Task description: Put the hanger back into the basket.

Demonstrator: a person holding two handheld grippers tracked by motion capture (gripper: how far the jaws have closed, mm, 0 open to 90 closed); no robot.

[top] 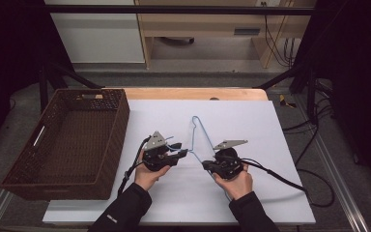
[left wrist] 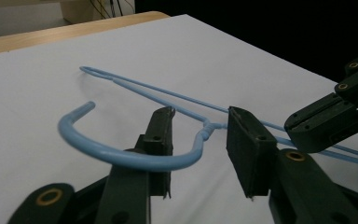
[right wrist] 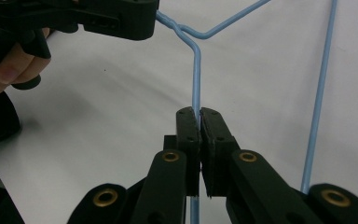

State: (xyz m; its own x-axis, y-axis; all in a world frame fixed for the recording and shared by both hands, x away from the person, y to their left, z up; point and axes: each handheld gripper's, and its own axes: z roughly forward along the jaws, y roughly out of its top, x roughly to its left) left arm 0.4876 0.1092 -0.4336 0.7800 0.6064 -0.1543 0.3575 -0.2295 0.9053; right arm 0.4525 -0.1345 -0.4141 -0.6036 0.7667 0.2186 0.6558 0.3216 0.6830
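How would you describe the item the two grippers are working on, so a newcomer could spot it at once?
Start at the white sheet covering the table, right of the brown wicker basket. Between the left gripper and right gripper lies a wire coat hanger. It is the one pale blue thing there, thin and triangular, with a curved hook.

So there's a dark brown wicker basket [top: 107, 126] hanging off the left edge of the white board [top: 251, 125]. The board sits on a wooden tabletop [top: 193, 93], whose strip shows behind its far edge. Black cables [top: 314, 145] trail off right of the board.
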